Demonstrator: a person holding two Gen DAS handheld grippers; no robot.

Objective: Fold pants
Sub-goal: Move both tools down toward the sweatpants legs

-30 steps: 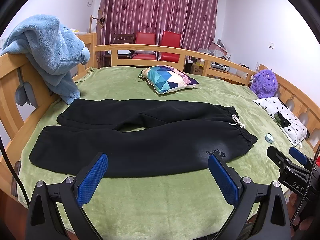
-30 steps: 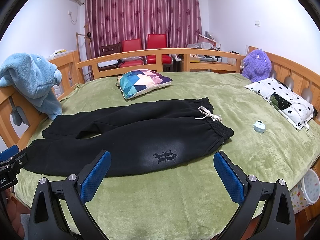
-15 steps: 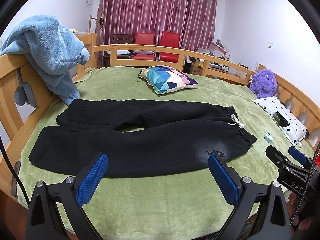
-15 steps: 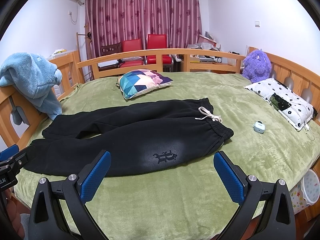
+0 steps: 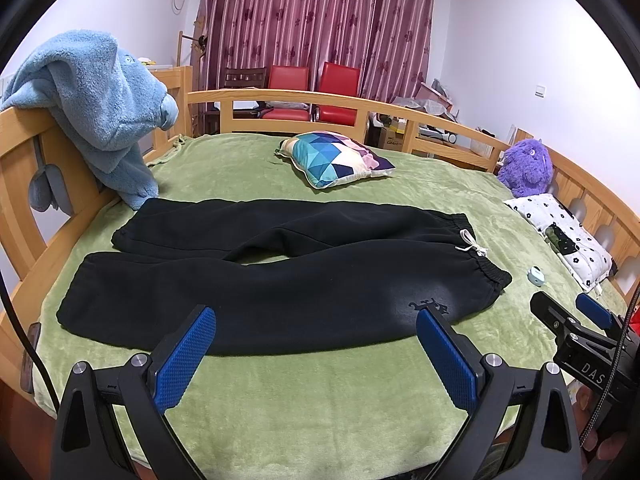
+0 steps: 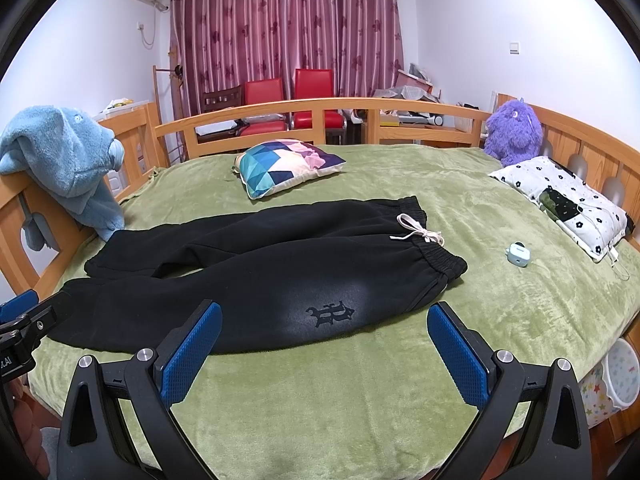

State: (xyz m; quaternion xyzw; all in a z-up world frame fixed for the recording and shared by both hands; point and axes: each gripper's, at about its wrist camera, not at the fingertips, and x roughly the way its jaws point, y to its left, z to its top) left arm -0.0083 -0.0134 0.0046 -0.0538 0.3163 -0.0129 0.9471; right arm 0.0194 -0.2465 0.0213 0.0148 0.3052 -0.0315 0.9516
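Black sweatpants (image 5: 280,272) (image 6: 256,272) lie spread flat on the green blanket, legs side by side pointing left, waistband with a white drawstring (image 6: 420,234) at the right, a dark logo on the near leg. My left gripper (image 5: 316,344) hovers open over the blanket just short of the near leg's front edge. My right gripper (image 6: 324,340) is open too, in front of the logo area near the waist. Nothing is between either pair of blue pads. Each gripper shows at the edge of the other's view.
A patterned cushion (image 6: 280,164) lies behind the pants. A blue plush robe (image 5: 96,112) hangs on the left wooden rail (image 5: 24,152). A purple plush toy (image 6: 514,132), a floral pillow (image 6: 568,204) and a small light-blue case (image 6: 519,255) sit at the right.
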